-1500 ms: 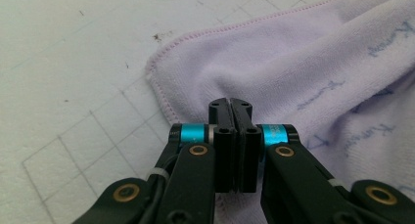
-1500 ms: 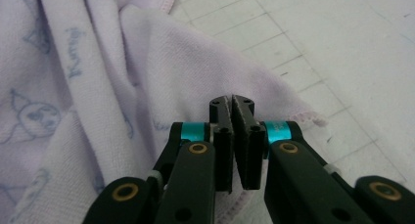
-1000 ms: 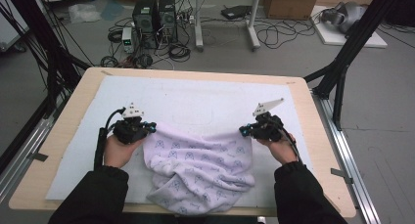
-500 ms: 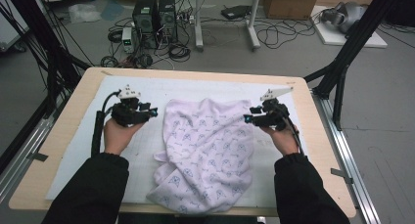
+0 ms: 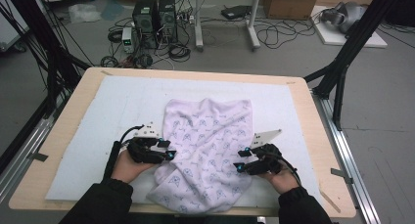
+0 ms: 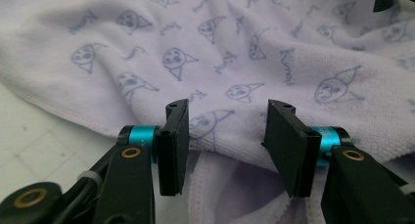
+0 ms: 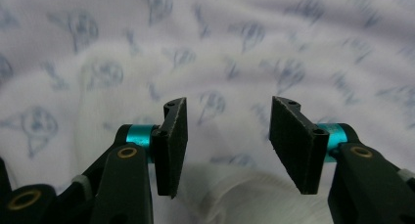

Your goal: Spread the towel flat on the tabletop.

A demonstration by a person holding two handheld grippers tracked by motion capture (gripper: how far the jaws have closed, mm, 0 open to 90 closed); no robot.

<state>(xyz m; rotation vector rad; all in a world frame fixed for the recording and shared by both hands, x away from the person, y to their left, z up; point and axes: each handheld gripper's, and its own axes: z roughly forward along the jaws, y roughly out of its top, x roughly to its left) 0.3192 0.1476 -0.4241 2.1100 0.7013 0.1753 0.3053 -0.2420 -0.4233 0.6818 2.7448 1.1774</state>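
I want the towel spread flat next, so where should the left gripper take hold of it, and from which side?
Probably the hemmed left edge of the towel, where a fold stands up off the white mat. The left gripper is open and already faces that raised fold, so come in from the towel's left side, low along the mat, and close on the doubled edge.

The left gripper (image 6: 225, 145) holds its fingers apart before a folded, cat-printed towel (image 6: 244, 53) edge.
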